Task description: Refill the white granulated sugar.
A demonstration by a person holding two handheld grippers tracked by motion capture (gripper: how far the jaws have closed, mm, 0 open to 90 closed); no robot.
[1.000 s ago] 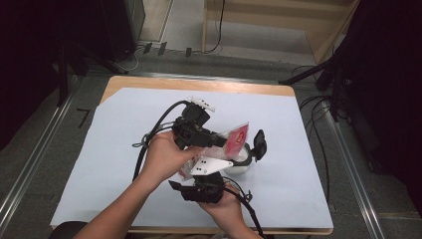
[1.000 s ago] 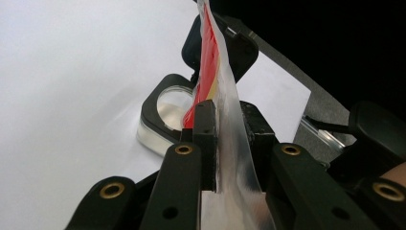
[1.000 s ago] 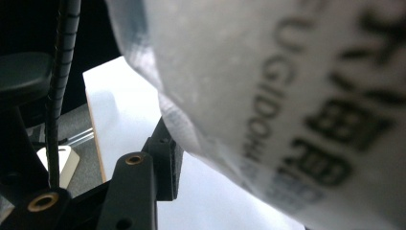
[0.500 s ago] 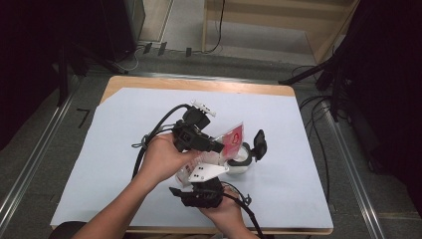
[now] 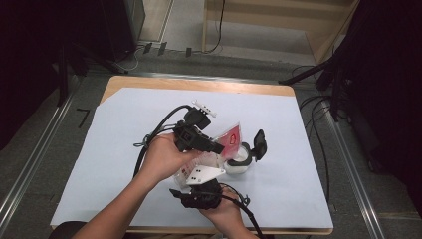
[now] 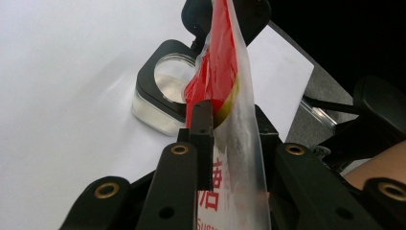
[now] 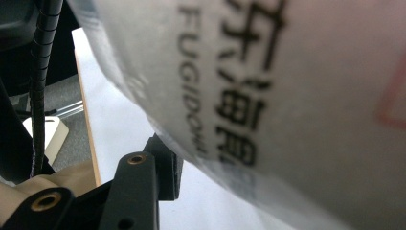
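My left gripper point(image 6: 230, 124) pinches the clear plastic pouch with red print point(image 6: 225, 76), held edge-up just above the open black-rimmed glass jar point(image 6: 165, 91). My right gripper point(image 5: 201, 191) clamps the pouch's white lower end over the pale sheet-covered table point(image 5: 114, 124).

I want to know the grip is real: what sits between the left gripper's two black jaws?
The red-and-clear pouch, its edge running up between them in the left gripper view.

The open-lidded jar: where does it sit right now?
In the high view, the jar stands right of centre on the white sheet, just under the red-and-clear packet.
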